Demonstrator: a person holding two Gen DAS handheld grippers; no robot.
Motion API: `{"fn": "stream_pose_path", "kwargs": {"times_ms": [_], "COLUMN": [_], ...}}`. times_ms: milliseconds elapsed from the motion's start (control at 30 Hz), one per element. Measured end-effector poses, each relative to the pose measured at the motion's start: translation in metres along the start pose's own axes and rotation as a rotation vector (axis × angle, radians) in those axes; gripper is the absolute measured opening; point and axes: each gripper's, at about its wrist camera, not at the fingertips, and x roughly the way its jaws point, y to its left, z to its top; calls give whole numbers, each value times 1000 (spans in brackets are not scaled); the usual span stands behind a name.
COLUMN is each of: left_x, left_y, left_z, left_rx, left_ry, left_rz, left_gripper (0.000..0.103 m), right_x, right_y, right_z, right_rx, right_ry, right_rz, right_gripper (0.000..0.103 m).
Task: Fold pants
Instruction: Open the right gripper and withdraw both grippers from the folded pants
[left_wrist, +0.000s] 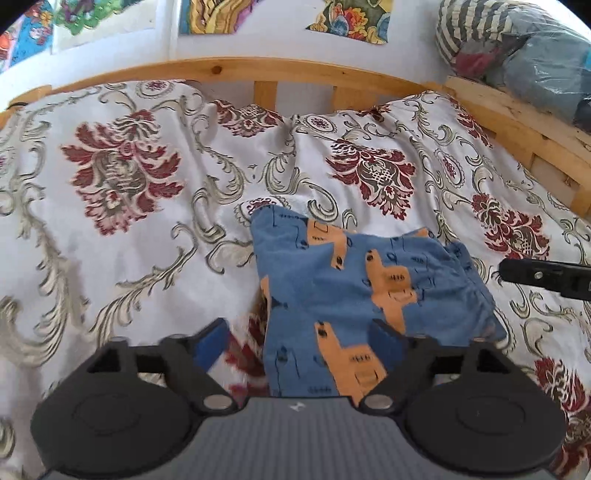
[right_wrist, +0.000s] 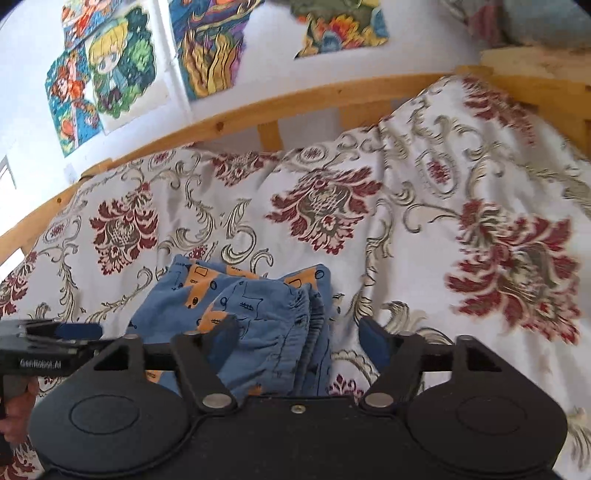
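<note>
Pants: the blue pants (left_wrist: 354, 291) with orange shapes lie folded into a compact bundle on the bed, near its front edge; in the right wrist view the gathered waistband (right_wrist: 310, 317) faces right.
Bed: a white bedspread (left_wrist: 155, 229) with red floral and grey scroll patterns covers it; a wooden rail (left_wrist: 221, 70) runs along the far side.
Left gripper: the left gripper (left_wrist: 299, 343) hovers over the near end of the pants, jaws apart, nothing between them; its blue pads (left_wrist: 212, 341) show motion blur.
Right gripper: the right gripper (right_wrist: 299, 339) hovers over the waistband side, jaws apart, holding nothing.
Other views: each gripper shows at the edge of the other's camera.
Wall: colourful drawings (right_wrist: 122, 62) hang above the rail.
Shelf end: bundled fabrics (left_wrist: 517, 40) sit at the bed's right.
</note>
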Motion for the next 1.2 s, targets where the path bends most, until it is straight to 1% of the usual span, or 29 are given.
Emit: {"fn": "stream_pose_path", "kwargs": {"times_ms": [67, 133, 300, 500, 667, 867, 1200], "left_x": [-11, -22, -49, -73, -83, -84, -83], "left_y": [-3, -5, -10, -22, -27, -29, -28], "left_z": [-7, -15, -38, -68, -84, -89, -89], "left_rx": [-10, -21, -34, -2, 16, 27, 16], "left_ry": [-6, -7, -19, -22, -20, -17, -1], "left_rz": [8, 19, 43, 80, 85, 83, 67], "left_gripper": [97, 103, 103, 103, 103, 103, 103], "right_x": [-15, -29, -64, -93, -106, -108, -105], "right_y": [5, 8, 21, 40, 50, 52, 46], "right_z": [-6, -13, -35, -64, -78, -85, -87], "right_rx": [0, 8, 5, -62, -98, -93, -72], "right_ry": [-22, -43, -76, -82, -78, -65, -50], "right_rz": [-24, -36, -69, -119, -127, -123, -128], "right_gripper": [83, 92, 102, 102, 102, 102, 102]}}
